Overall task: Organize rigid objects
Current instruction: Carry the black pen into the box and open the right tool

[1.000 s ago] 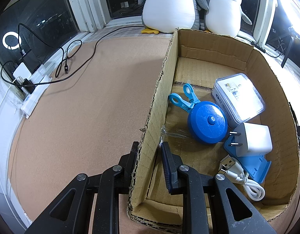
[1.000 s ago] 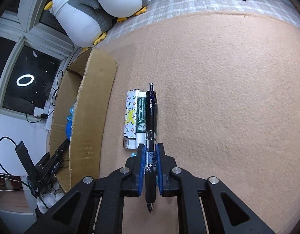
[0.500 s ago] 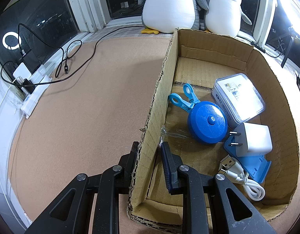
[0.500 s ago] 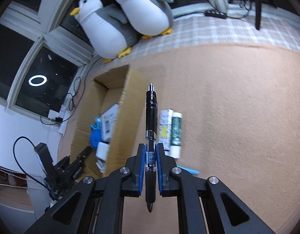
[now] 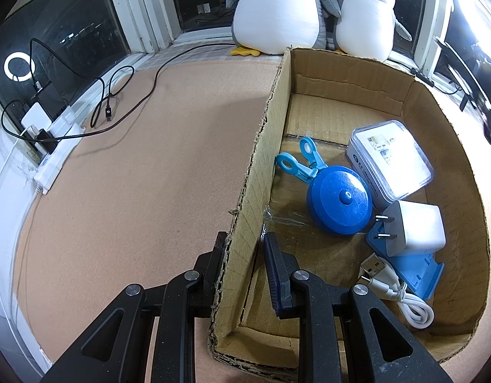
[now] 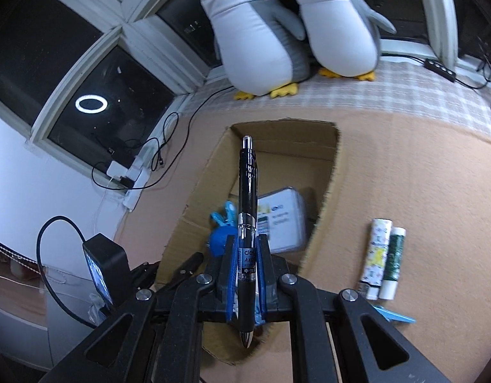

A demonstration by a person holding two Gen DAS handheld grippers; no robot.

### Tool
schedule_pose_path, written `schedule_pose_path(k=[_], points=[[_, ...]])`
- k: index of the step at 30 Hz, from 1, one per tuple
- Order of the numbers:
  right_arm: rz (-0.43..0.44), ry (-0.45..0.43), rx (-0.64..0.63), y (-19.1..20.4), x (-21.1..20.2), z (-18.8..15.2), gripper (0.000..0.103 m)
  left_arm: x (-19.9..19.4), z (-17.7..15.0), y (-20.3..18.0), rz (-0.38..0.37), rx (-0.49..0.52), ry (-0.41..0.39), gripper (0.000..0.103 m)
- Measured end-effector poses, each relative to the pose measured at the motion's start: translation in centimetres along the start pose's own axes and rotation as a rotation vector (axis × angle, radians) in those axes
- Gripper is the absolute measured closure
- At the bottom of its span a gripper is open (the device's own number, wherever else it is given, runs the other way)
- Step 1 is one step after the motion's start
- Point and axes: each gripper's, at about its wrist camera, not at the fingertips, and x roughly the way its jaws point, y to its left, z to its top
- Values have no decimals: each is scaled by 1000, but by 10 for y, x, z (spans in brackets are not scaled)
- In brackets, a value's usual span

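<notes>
Tongs on the right (image 6: pixel 245 274) clamp a black pen (image 6: pixel 247 223) above the cardboard box (image 6: pixel 328 191), whose wall the left tongs (image 5: pixel 243 255) pinch to steady it.

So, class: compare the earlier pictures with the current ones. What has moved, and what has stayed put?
The right tongs, clamped on the black pen, have lifted off the mat and swung over the cardboard box; the two tubes that lay beside the pen remain on the mat. Nothing was released. The left tongs keep pinching the box wall, and the box contents have not shifted.
</notes>
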Motion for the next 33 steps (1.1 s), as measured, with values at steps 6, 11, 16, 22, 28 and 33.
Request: schedule_pose_path(k=[6, 11, 16, 22, 28, 33], points=[[1, 21, -27, 14, 17, 0, 93, 0, 0, 0, -1, -1, -1, 79], [-16, 47, -41, 17, 32, 0, 93, 1, 0, 0, 0, -2, -1, 79], [-36, 71, -56, 17, 44, -5, 93, 0, 0, 0, 1, -3, -2, 79], [-54, 77, -68, 15, 48, -8, 90, 0, 0, 1, 2, -4, -3, 79], [-93, 53, -99, 18, 42, -7, 72, 1, 0, 1, 3, -4, -3, 79], [-129, 29, -122, 19, 34, -8, 71, 1, 0, 1, 3, -4, -3, 79]])
